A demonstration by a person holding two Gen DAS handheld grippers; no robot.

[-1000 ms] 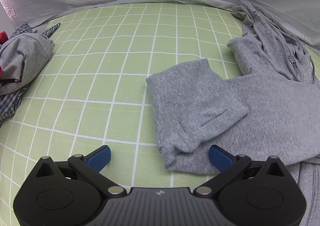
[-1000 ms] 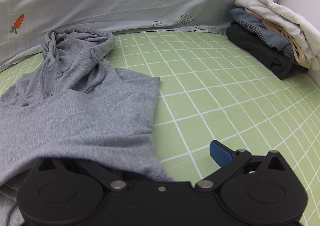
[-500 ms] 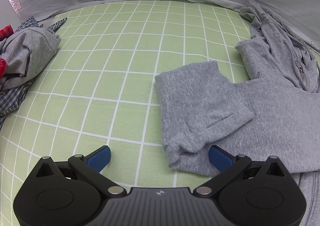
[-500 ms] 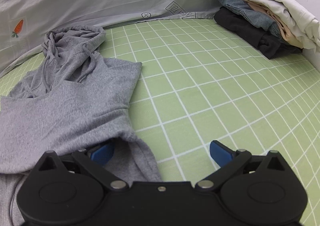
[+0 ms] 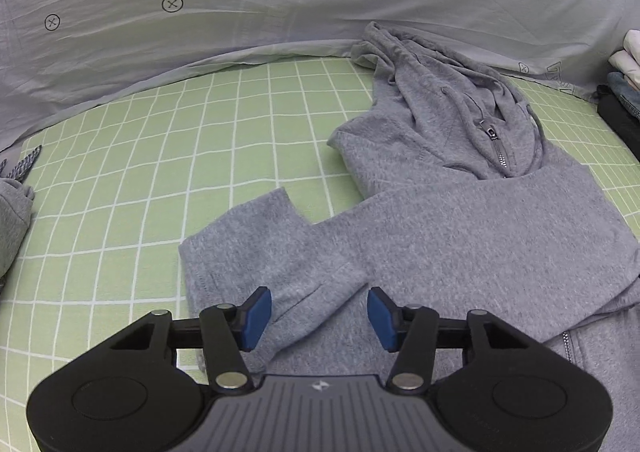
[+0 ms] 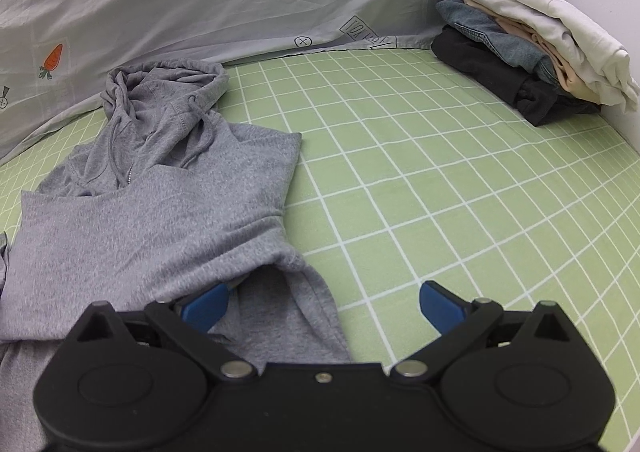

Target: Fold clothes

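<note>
Left tongs (image 5: 319,315) moved over hoodie (image 5: 460,236) sleeve, narrower; right tongs (image 6: 325,307) straddle hem

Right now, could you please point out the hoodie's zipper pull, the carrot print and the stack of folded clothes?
zipper pull (image 5: 491,131), left wrist view, metal tab.
carrot print (image 6: 53,56), right wrist view, orange body.
stack of folded clothes (image 6: 532,18), right wrist view, white top garment.

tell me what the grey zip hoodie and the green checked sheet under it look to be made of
Grey zip hoodie: soft heathered knit, probably cotton-blend jersey or fleece; matte, speckled surface, limp folds, metal-looking zipper.
Green checked sheet: thin woven fabric, likely cotton; flat, matte, with a white grid that looks printed.
</note>
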